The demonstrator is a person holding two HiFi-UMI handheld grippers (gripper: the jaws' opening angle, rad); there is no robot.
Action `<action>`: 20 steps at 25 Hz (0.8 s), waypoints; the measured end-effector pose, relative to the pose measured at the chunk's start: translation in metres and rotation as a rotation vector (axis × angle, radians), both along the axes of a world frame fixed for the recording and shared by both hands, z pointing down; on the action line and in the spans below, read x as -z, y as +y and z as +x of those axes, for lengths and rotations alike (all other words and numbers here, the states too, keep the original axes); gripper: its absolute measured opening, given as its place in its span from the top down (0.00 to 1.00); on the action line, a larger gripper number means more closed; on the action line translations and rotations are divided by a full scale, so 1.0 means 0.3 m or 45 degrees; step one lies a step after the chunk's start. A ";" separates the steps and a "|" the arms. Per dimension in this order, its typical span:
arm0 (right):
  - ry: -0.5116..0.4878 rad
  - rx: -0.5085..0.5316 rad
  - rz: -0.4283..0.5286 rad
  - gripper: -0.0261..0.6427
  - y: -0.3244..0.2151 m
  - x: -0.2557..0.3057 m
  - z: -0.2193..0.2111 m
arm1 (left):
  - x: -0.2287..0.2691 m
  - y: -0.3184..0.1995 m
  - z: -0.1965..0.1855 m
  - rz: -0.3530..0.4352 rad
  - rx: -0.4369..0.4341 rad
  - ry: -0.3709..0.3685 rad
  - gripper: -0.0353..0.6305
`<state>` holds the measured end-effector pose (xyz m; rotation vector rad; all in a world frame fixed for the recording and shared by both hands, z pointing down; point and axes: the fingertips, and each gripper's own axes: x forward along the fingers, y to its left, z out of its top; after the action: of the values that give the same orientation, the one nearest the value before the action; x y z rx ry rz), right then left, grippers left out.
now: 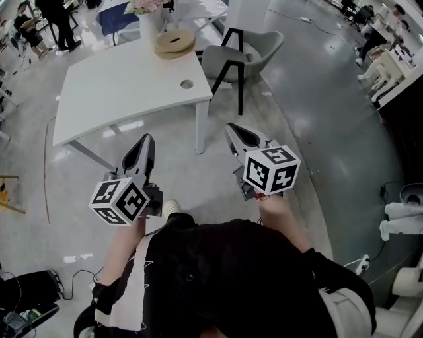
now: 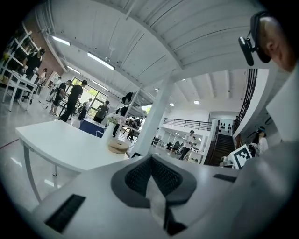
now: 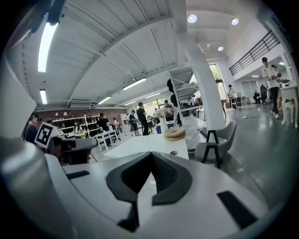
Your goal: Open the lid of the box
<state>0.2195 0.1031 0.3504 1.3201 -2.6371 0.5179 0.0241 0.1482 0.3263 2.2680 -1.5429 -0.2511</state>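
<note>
A round tan box point(image 1: 175, 43) with its lid on sits at the far end of a white table point(image 1: 119, 99), next to a white vase point(image 1: 149, 25). It also shows as a small round box point(image 2: 118, 146) in the left gripper view and a small round box point(image 3: 174, 134) in the right gripper view. Both grippers hang in the air over the floor, well short of the table. My left gripper point(image 1: 147, 140) is shut with nothing in it, its pads point(image 2: 140, 177) meeting at the tip. My right gripper point(image 1: 233, 128) is shut and empty too, with its fingers point(image 3: 163, 175) closed together.
A grey chair point(image 1: 241, 56) with black legs stands at the table's right side. The tabletop has a round cable hole point(image 1: 187, 84). People stand at the far left point(image 1: 59, 20), and other desks point(image 1: 390, 69) lie at the right. Cables point(image 1: 39, 290) lie on the floor behind.
</note>
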 end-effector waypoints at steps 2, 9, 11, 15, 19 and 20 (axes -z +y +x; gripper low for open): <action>0.009 -0.012 -0.019 0.95 -0.054 -0.014 -0.037 | 0.000 -0.067 -0.029 -0.006 -0.018 0.006 0.93; -0.020 -0.027 -0.011 0.95 -0.244 0.016 -0.224 | 0.032 -0.297 -0.166 0.001 -0.080 0.009 0.93; -0.011 -0.024 -0.017 0.95 -0.297 0.015 -0.281 | 0.038 -0.355 -0.215 -0.001 -0.092 0.010 0.93; -0.011 -0.046 -0.021 0.95 -0.409 0.018 -0.389 | 0.055 -0.467 -0.324 0.008 -0.117 0.001 0.93; -0.083 -0.069 -0.037 0.95 -0.510 0.014 -0.519 | 0.045 -0.575 -0.457 0.012 -0.142 -0.001 0.93; -0.098 -0.072 -0.045 0.95 -0.529 0.006 -0.549 | 0.037 -0.598 -0.486 0.011 -0.146 -0.001 0.93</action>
<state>0.0549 -0.0556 0.3487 1.3950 -2.6446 0.6322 -0.1218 -0.0312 0.3151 2.3538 -1.4082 -0.2256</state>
